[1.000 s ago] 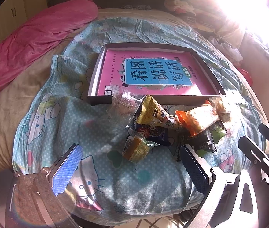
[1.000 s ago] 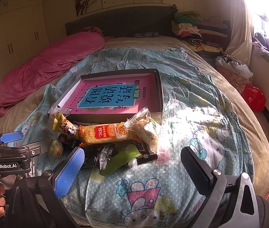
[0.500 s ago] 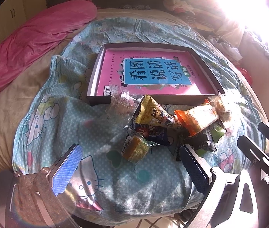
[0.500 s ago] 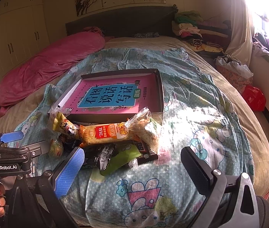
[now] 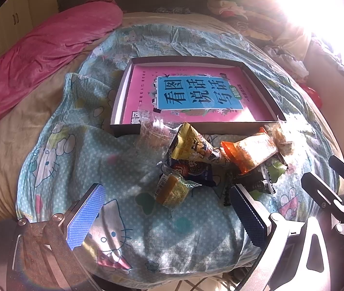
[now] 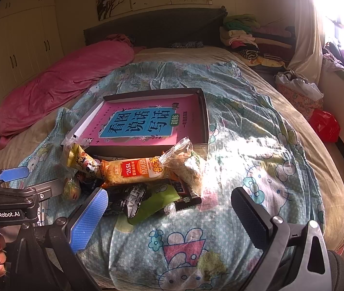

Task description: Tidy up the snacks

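Book: pink cover, blue panel "看图说话写话", green tag "训练"; lies in dark tray, frame centre.
Snacks: piled against tray's near wall; orange pack reads "151g".
Left tongs: spread, empty; "GenRobot.AI" printed.
Right tongs: spread, empty.

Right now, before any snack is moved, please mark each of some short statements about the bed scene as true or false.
1. Both the left gripper and the right gripper are open and hold nothing. True.
2. The snack pile lies inside the box. False: it lies on the blue blanket, in front of the box.
3. A pink book lies in the box. True.
4. The orange packet stands upright. False: it lies flat on other snacks.
5. The pink quilt covers the snacks. False: it lies apart, beside the blanket.
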A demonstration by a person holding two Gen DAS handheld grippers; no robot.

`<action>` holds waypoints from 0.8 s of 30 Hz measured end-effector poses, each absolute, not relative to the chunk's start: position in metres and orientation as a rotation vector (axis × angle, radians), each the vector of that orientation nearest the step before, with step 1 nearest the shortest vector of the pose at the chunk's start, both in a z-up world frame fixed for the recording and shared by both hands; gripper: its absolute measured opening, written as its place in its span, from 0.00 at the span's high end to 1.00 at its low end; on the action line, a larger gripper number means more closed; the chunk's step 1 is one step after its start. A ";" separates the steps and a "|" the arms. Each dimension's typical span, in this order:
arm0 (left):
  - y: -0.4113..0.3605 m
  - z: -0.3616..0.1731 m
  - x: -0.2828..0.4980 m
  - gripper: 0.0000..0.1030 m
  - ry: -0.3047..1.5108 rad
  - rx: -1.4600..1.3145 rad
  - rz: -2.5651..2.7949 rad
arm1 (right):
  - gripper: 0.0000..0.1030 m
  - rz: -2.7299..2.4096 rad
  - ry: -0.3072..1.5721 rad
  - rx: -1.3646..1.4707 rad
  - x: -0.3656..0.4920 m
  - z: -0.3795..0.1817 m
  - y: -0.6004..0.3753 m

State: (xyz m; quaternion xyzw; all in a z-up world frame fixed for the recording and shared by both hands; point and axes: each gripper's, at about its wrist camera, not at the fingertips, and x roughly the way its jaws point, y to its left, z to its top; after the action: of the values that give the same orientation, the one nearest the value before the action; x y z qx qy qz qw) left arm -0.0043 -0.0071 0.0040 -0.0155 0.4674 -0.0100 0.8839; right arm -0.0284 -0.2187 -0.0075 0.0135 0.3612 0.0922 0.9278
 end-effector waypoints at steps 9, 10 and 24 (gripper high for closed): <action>-0.008 0.006 -0.006 0.01 0.967 -0.032 -0.019 | 0.00 0.188 0.740 0.028 -0.028 -0.007 -0.219; -0.008 0.006 -0.006 0.01 0.966 -0.033 -0.019 | 0.00 0.188 0.740 0.027 -0.028 -0.007 -0.219; 0.005 0.001 -0.002 0.01 0.990 -0.072 -0.039 | 0.00 0.189 0.743 0.030 -0.027 -0.008 -0.219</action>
State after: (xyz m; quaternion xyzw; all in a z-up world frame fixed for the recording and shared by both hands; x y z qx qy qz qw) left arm -0.0022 0.0049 0.0015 -0.0346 0.4751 -0.0185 0.8791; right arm -0.0275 -0.2195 -0.0076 0.0148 0.3626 0.0922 0.9273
